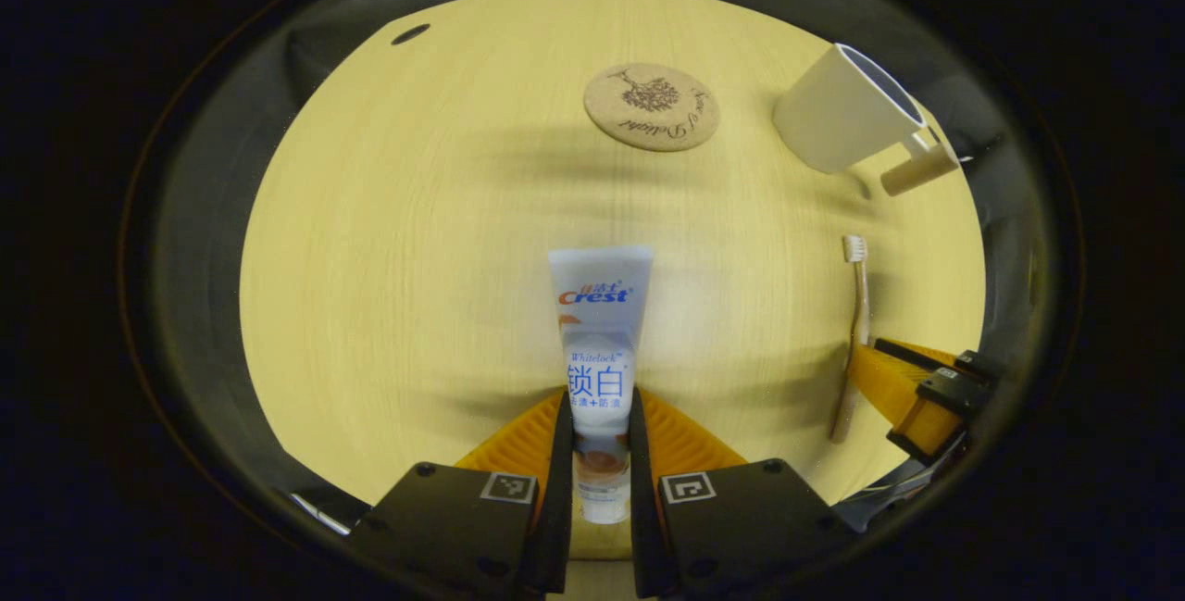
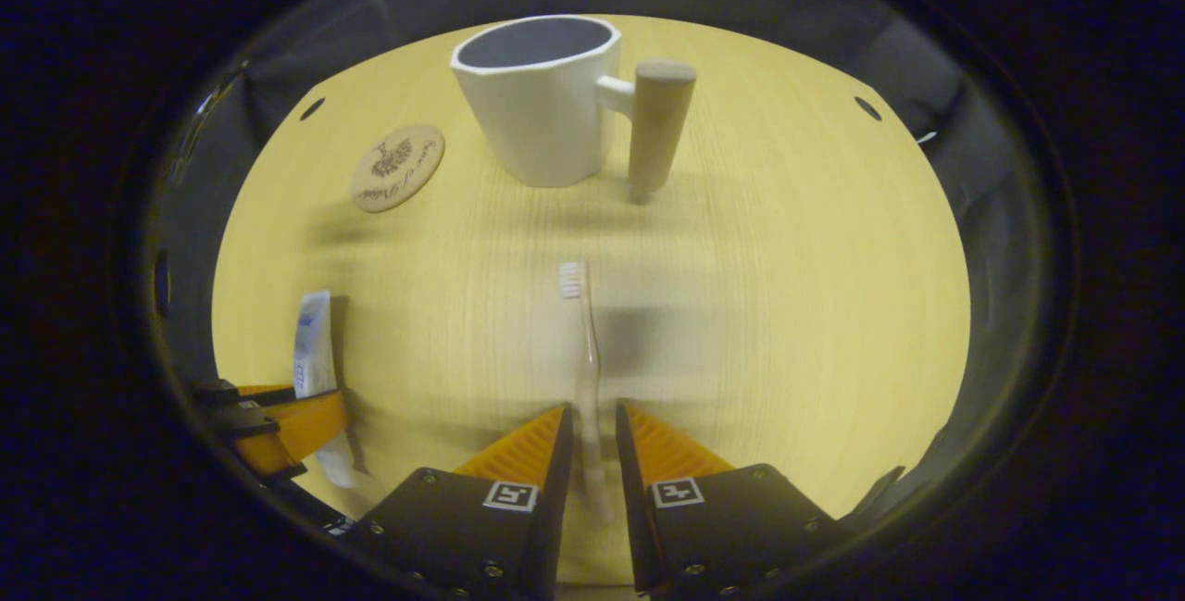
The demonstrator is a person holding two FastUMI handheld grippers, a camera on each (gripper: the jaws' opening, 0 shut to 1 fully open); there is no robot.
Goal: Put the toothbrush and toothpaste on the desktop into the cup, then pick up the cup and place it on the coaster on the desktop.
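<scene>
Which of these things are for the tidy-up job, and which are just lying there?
For the job: toothpaste, toothbrush, cup, coaster, left tool, right tool.
Just there: only the table under everything.

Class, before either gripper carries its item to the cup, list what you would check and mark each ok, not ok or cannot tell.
1. Left gripper shut on the toothpaste: ok.
2. Right gripper shut on the toothbrush: ok, the handle sits between its fingers.
3. Cup upright, mouth open: ok.
4. Cup empty inside: cannot tell, its bottom is hidden.
5. Coaster bare and apart from the cup: ok.
6. Items lifted off the desktop: cannot tell.
</scene>
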